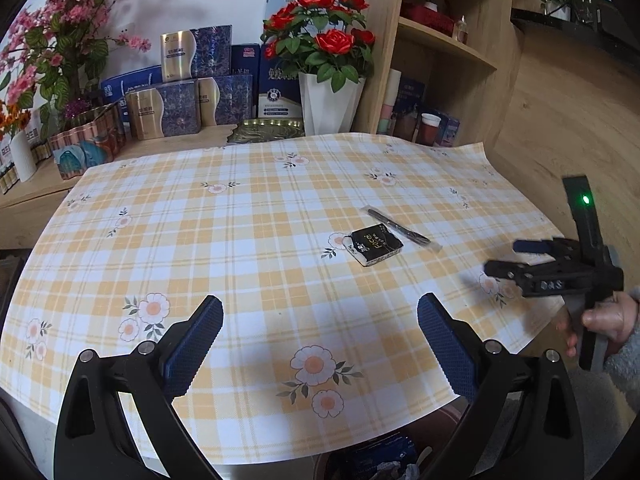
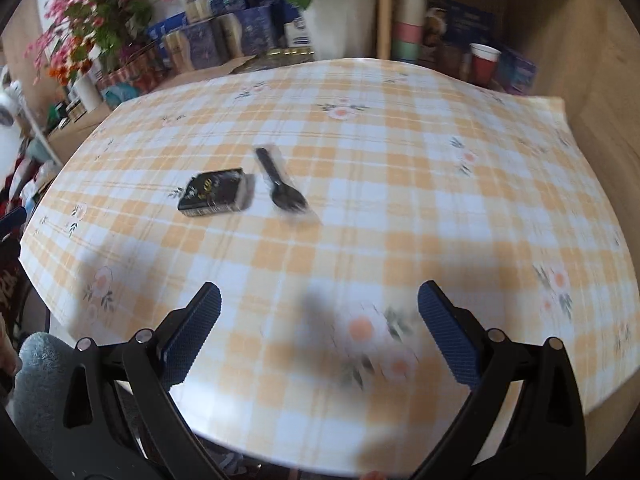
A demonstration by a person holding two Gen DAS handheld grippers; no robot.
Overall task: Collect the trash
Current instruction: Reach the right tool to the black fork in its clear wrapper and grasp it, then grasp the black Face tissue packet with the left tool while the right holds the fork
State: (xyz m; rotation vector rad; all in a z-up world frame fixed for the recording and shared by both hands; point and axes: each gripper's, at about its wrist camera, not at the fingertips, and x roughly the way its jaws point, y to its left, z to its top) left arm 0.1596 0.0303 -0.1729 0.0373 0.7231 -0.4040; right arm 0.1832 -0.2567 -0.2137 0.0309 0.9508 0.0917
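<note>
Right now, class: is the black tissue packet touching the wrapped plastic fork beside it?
Apart. The left wrist view shows a strip of tablecloth between the tissue packet and the wrapped fork; the blurred right wrist view agrees.

1 tissue pack (image 1: 375, 246) – 1 wrapped fork (image 1: 400, 227) – 2 tongs (image 1: 320, 336).

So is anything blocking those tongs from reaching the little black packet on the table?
Nothing visible does. Only bare checked tablecloth lies between the open right tongs and the black packet. The wrapped plastic fork lies just beside it, not in front.
</note>
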